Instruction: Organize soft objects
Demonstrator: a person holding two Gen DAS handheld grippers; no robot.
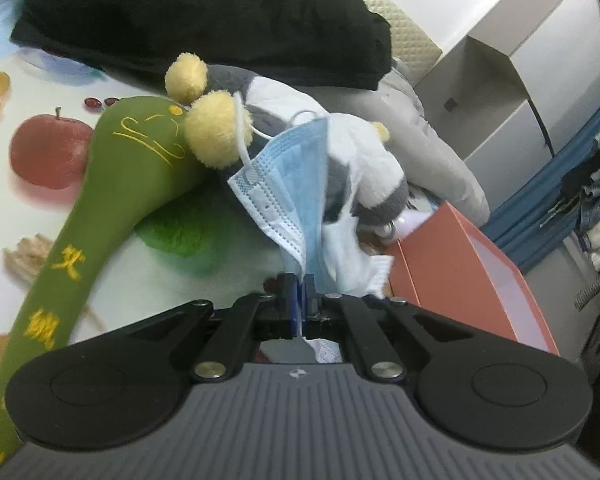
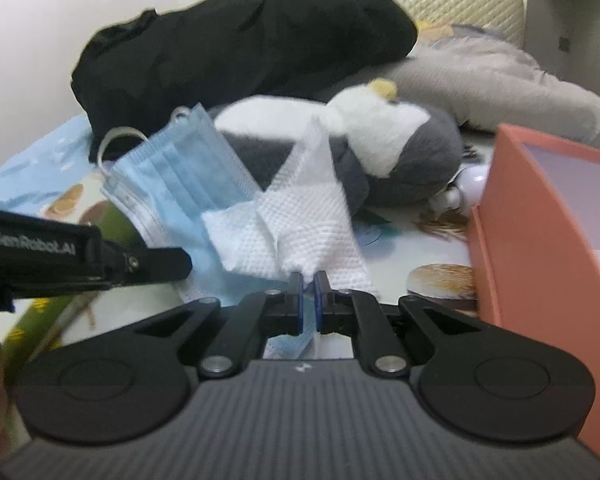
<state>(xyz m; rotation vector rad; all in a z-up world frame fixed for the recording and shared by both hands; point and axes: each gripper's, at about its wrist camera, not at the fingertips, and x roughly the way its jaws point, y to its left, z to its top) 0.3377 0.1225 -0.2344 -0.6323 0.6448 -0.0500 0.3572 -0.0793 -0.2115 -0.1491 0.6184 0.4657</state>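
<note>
Pleated blue face mask [image 1: 284,184], waffle-textured white tissue [image 2: 300,216] (both pinched), fuzzy plush penguin [image 2: 396,156]

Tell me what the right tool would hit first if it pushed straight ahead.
Probably the white embossed paper towel that the right tool is already shut on; behind it lies the grey and white plush penguin, though depth is unclear.

Soft, even indoor light; no hard shadows.
Fisheye bends the edges, corners go dark; slight motion blur throughout, stronger in the right wrist view.
</note>
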